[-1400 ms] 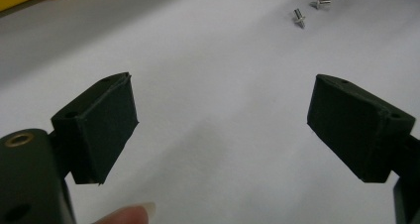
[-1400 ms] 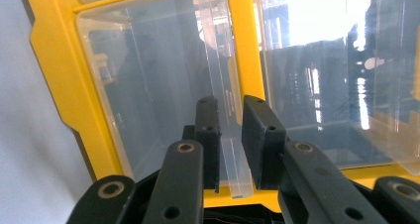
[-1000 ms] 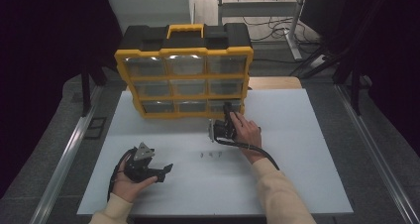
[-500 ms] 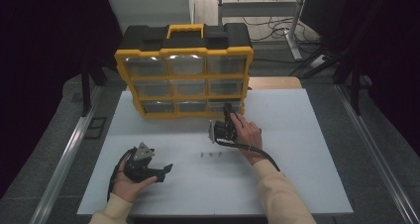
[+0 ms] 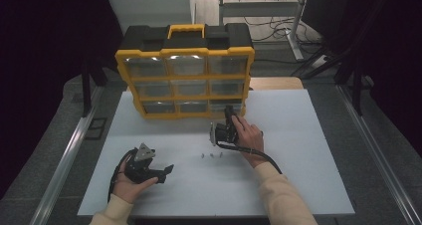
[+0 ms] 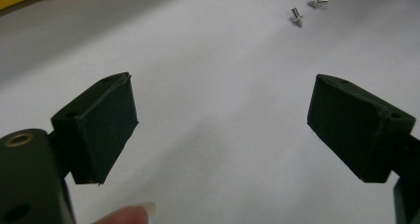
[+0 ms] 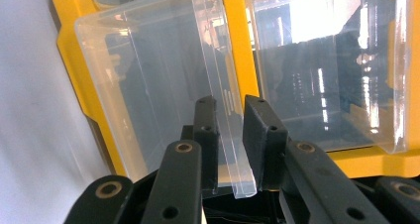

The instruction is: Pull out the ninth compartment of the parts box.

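Nothing shifted since a second ago: right tongs [image 7: 230, 135] still pinching clear plastic drawer's [image 7: 163, 85] front lip, pull from yellow organiser case [image 5: 185, 70] pending; left tongs [image 6: 223, 130] spread, idle on white worktop [image 5: 308, 135]; three small silver screws [image 5: 210, 155] unmoved.

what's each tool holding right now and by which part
The right tool pinches the front lip of the clear drawer at the organizer's bottom right. The left tool holds nothing, jaws wide apart.

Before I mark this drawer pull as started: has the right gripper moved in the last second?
No. The right gripper sits at the same spot against the yellow organizer case, jaws closed on the front lip of the bottom-right clear plastic drawer.
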